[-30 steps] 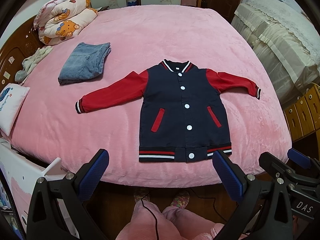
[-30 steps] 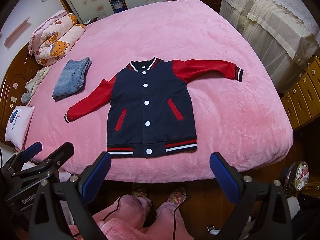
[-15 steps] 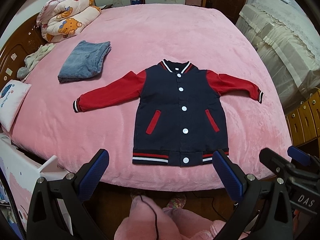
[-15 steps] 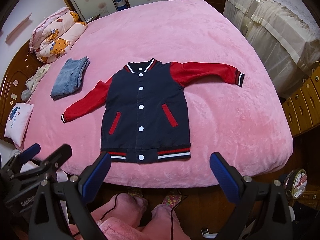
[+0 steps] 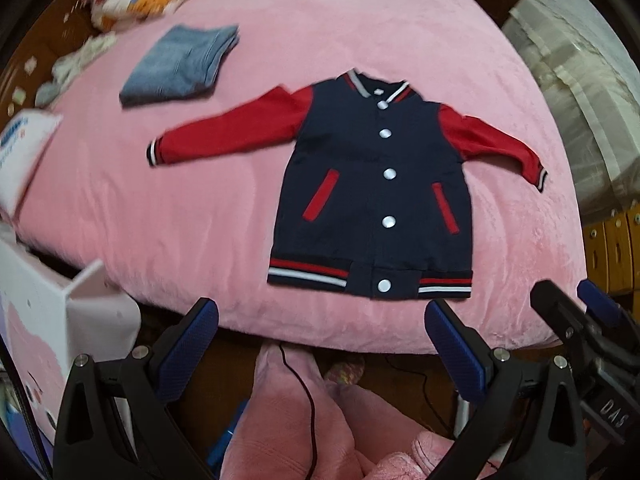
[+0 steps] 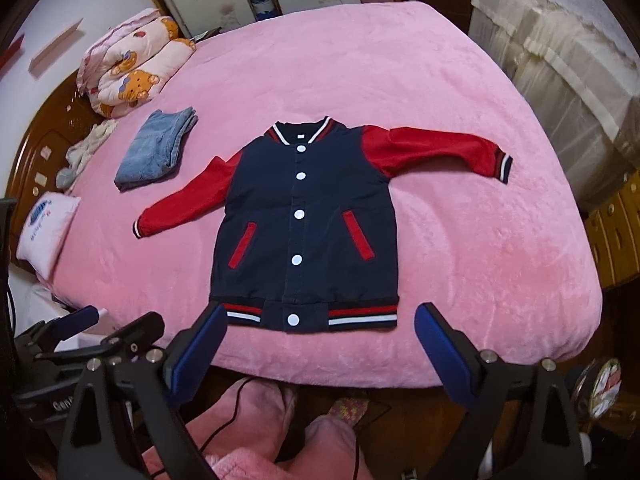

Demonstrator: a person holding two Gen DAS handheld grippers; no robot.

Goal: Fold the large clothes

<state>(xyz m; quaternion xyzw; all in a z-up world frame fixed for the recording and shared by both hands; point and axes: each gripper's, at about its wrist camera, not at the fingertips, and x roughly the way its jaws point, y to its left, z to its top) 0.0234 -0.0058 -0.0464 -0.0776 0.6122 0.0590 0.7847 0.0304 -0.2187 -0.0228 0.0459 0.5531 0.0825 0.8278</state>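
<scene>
Lying flat and face up near the foot edge of the pink bed [image 6: 460, 80], the jacket [image 6: 308, 232] is buttoned shut, its navy body smooth and both red sleeves spread outward. The left sleeve [image 5: 228, 132] is seen angling down toward its striped cuff, while the right sleeve [image 6: 436, 148] is stretched almost straight to the side. The fabric is judged to be soft, light knit with some bulk — it should drape and slide easily over the plush cover, and the ribbed hem [image 6: 312, 312] and cuffs are likely the firmest places to be pinched. A hold at each hem corner or at each cuff is judged sensible, since the snaps down the middle are best left untouched.

The left gripper [image 5: 320, 338] is held spread wide and empty, just short of the bed's edge, with the hem lying beyond and slightly right of its blue pads. The right gripper [image 6: 320, 340] is likewise released and carrying nothing; the hem is framed almost squarely between its fingers, a little beyond them, and no contact is made.

Folded jeans [image 6: 156, 148] are set well apart from the jacket toward the headboard, with a rolled quilt [image 6: 132, 68] farther back and a small pillow [image 6: 46, 232] at the bed's left edge. Pink-clad legs of the person [image 6: 320, 452] are seen below — standing at the foot of the bed.
</scene>
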